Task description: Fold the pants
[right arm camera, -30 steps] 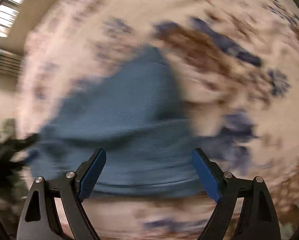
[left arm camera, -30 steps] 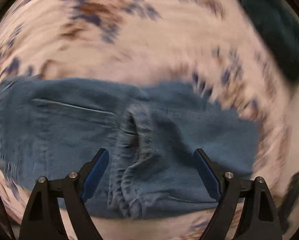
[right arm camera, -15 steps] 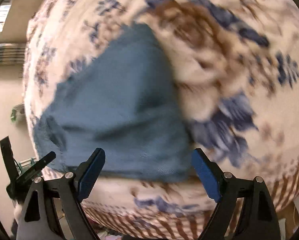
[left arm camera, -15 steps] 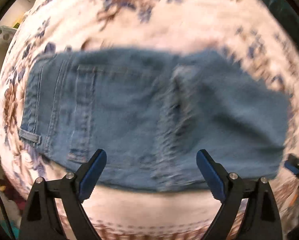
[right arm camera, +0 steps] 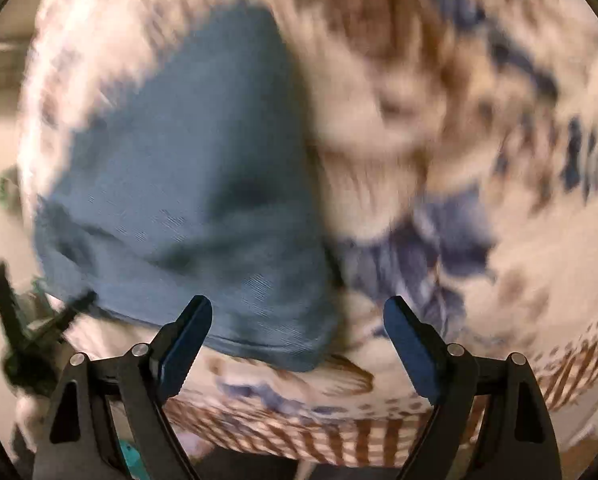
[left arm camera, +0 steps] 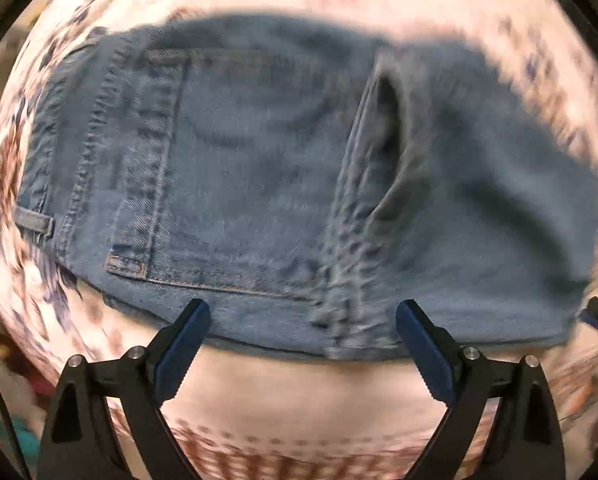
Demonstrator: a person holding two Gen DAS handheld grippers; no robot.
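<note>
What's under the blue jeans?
The jeans lie on a flowery cloth, white with blue and brown blossoms, which shows all around them. More denim layers peek out along the near edge. What the cloth itself covers, and anything beneath the middle of the jeans, stays hidden.

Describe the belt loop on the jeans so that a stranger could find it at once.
Blue jeans lie folded on a flowered blanket. At their far left edge in the left wrist view, beside the back pocket, sits the belt loop: one short pale strap lying across the waistband.

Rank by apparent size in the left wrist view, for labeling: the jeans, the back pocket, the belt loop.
1. jeans
2. back pocket
3. belt loop
</note>
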